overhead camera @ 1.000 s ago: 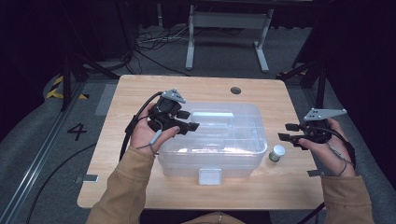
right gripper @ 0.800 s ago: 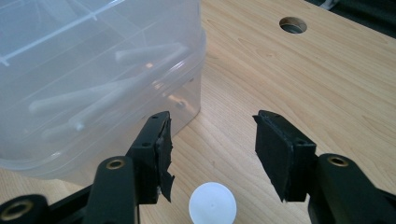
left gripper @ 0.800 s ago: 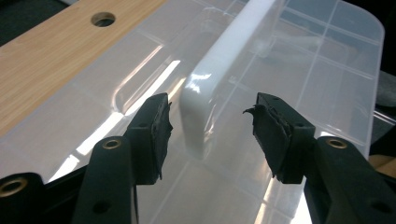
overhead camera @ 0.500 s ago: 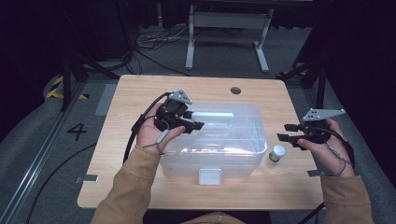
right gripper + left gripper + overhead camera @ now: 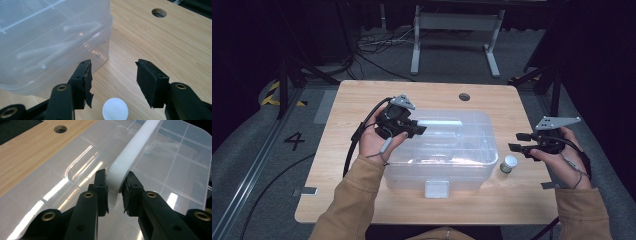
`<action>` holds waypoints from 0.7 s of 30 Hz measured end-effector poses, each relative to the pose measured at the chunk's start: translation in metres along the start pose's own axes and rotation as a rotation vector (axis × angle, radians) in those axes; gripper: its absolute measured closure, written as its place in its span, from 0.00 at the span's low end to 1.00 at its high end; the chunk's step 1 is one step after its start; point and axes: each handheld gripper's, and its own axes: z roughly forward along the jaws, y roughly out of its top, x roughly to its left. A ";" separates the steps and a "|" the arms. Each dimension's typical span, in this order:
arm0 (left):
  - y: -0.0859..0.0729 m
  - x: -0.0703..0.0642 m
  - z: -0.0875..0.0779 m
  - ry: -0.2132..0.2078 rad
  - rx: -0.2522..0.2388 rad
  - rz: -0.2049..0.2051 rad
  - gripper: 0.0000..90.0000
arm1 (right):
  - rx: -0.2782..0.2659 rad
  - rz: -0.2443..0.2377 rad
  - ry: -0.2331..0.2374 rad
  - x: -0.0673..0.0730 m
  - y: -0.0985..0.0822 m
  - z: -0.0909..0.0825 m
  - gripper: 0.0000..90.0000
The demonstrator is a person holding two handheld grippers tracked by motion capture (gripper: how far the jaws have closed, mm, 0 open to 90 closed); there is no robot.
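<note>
A clear plastic storage box (image 5: pixel 462 155) with a lid stands mid-table. A white handle (image 5: pixel 439 122) lies along the lid's top. My left gripper (image 5: pixel 419 131) reaches over the lid's left part. Its jaws have just been closing, and in the left gripper view the pads press on both sides of the end of the handle (image 5: pixel 132 150), so my left gripper (image 5: pixel 115 182) is shut on it. My right gripper (image 5: pixel 516 141) hovers open to the right of the box, just above a small white-capped jar (image 5: pixel 509 162). The jar's cap (image 5: pixel 115 109) sits below the gap of my right gripper (image 5: pixel 113 67).
The box (image 5: pixel 50 37) holds pale stick-like items, seen blurred through its wall. A white latch (image 5: pixel 436 189) sits on the box's near side. The wooden table (image 5: pixel 357 100) has a cable hole (image 5: pixel 464 96) near its far edge. Dark floor with cables and stands surrounds the table.
The left gripper's jaws have narrowed onto the lid handle. Both hands stay where they were, and the right gripper has kept its opening.
</note>
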 end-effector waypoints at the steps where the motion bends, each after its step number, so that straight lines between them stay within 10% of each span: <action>1: 0.000 0.000 0.000 -0.001 0.003 -0.001 0.84 | 0.000 -0.001 0.001 0.000 0.000 0.000 0.52; 21: 0.020 0.011 -0.006 -0.010 0.036 -0.042 0.83 | -0.004 -0.014 0.006 0.003 0.001 -0.001 0.52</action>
